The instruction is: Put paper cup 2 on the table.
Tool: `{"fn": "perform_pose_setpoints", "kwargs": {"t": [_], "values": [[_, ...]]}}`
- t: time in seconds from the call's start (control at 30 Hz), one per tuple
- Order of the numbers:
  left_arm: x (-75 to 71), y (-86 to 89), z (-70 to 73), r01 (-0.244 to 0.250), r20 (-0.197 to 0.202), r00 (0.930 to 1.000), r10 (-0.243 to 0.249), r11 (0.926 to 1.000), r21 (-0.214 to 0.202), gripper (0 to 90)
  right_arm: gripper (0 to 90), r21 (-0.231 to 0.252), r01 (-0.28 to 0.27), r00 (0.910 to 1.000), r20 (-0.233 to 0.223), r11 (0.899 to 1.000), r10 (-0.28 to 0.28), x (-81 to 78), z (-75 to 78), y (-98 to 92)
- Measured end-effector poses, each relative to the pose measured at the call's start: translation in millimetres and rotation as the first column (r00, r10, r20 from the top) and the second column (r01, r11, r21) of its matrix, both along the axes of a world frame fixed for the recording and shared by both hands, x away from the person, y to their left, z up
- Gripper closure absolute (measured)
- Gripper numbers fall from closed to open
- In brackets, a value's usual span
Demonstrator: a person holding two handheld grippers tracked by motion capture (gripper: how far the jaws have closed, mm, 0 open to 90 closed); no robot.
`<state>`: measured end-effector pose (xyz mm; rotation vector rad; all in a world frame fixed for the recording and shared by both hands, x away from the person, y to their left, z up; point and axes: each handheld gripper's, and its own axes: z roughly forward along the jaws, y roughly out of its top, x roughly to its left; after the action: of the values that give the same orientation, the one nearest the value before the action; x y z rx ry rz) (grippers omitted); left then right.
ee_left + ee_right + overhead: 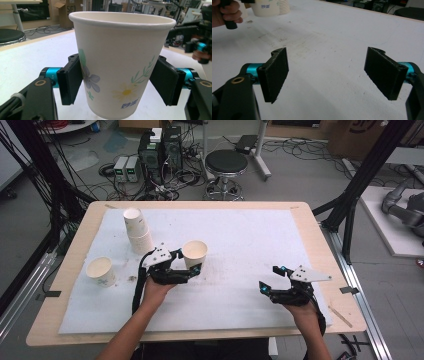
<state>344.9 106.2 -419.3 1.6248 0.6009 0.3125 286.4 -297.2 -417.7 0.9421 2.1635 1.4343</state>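
A white paper cup [195, 251] printed with flowers stands upright between the jaws of my left gripper [188, 262], left of the mat's middle. In the left gripper view both black pads [72, 82] press on the sides of the cup [120, 57], so the gripper is shut on it. Whether the cup's base touches the mat I cannot tell. My right gripper [270, 278] sits at the front right of the mat, open. In the right gripper view its jaws [327, 75] stand wide apart over bare mat with nothing between them.
A stack of paper cups [137, 232] stands at the back left of the white mat [240, 225], and a single cup [101, 271] stands near the left edge. The wooden table [310, 220] borders the mat. A black stool [226, 162] and computer cases stand behind it.
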Motion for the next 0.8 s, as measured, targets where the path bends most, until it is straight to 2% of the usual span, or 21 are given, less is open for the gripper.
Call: {"fn": "perform_pose_setpoints", "kwargs": {"t": [0.07, 0.13, 0.23, 0.4, 0.47, 0.57, 0.7, 0.73, 0.8], "values": [[3.3, -7.6, 0.4, 0.006, 0.002, 1.0, -0.006, 1.0, 0.001, 29.5, 20.2, -0.004, -0.002, 1.0, 0.004, 1.0, 0.002, -1.9, 1.1, -0.2], [7.9, -18.0, -1.3, 0.013, 0.002, 0.9999, -0.013, 0.9993, 0.035, 29.5, 20.2, 0.002, 0.002, 1.0, 0.006, 1.0, -0.002, -2.5, 1.5, -1.5], [14.2, -28.4, -7.0, 0.02, -0.013, 0.9997, -0.019, 0.998, 0.06, 29.5, 20.2, 0.011, 0.007, 1.0, 0.005, 1.0, -0.007, -3.2, 1.8, -3.6], [22.8, -42.4, -20.8, 0.03, -0.072, 0.9972, -0.022, 0.9926, 0.118, 29.5, 20.2, 0.011, 0.009, 0.9999, 0.008, 1.0, -0.009, -3.6, 1.7, -4.4], [24.8, -47.2, -25.3, 0.041, -0.095, 0.9951, -0.027, 0.9874, 0.153, 29.5, 20.2, 0.011, 0.008, 0.9999, 0.01, 1.0, -0.008, -3.6, 1.3, -4.8], [25.2, -51.4, -28.5, 0.036, -0.105, 0.9944, -0.016, 0.9801, 0.195, 29.6, 20.2, 0.012, 0.008, 1.0, 0.004, 1.0, -0.008, -4.3, 1.7, -5.0], [24.0, -53.1, -30.8, 0.024, -0.13, 0.9915, 0.011, 0.9626, 0.27, 29.8, 20.2, 0.01, 0.008, 1.0, 0.004, 1.0, -0.008, -4.4, 1.2, -5.7], [24.0, -52.0, -31.0, 0.029, -0.134, 0.9909, 0.009, 0.9597, 0.28, 29.8, 20.2, 0.011, 0.008, 1.0, 0.003, 1.0, -0.008, -4.5, 1.2, -5.8], [23.3, -50.8, -30.0, 0.021, -0.143, 0.9896, 0.02, 0.9592, 0.282, 29.9, 20.1, 0.011, 0.01, 1.0, 0.0, 1.0, -0.01, -5.0, 1.2, -5.8]]}}
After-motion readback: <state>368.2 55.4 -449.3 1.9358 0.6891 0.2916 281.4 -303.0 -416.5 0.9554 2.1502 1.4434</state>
